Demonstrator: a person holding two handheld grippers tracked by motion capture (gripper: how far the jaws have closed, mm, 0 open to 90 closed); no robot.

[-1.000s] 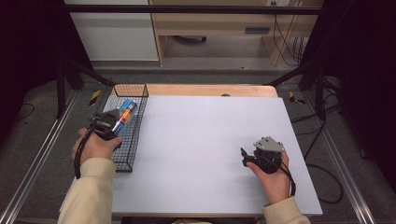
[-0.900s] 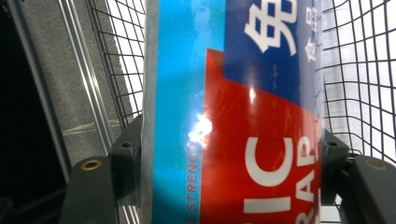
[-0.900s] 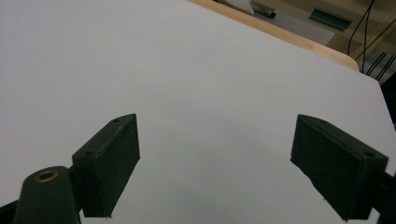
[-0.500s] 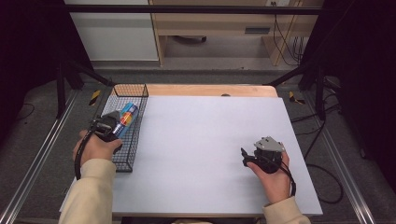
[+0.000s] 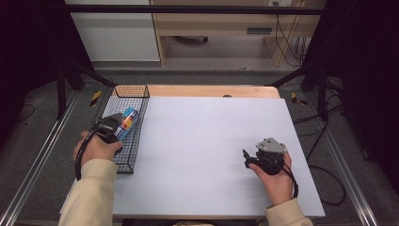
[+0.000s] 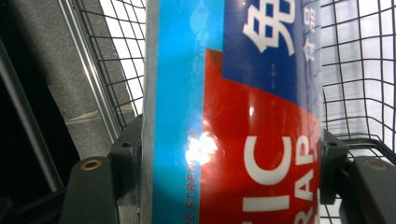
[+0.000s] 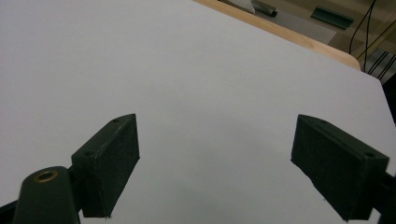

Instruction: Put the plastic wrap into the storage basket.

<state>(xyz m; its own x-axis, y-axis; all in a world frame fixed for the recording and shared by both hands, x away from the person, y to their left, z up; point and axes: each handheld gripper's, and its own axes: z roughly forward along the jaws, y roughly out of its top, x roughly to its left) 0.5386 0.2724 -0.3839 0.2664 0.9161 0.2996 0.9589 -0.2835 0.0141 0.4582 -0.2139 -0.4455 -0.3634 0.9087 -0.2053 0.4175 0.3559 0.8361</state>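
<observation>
White table (image 5: 202, 141), left tool (image 5: 114, 128) clamped around box (image 5: 128, 120) over wire basket (image 5: 123, 100); right tool (image 7: 224, 168) agape.

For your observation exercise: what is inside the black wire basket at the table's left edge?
Inside the wire basket lies a blue, red and light-blue box, clamped between the left gripper's jaws. The hand and gripper cover the basket's nearer part, so anything beneath them is hidden.

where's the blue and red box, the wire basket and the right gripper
blue and red box (image 6: 233, 116): left gripper view, on its glossy printed face between the jaws.
wire basket (image 5: 123, 92): high view, on its far rim.
right gripper (image 7: 215, 163): right gripper view, midway between its open jaw tips, over the white table.
</observation>
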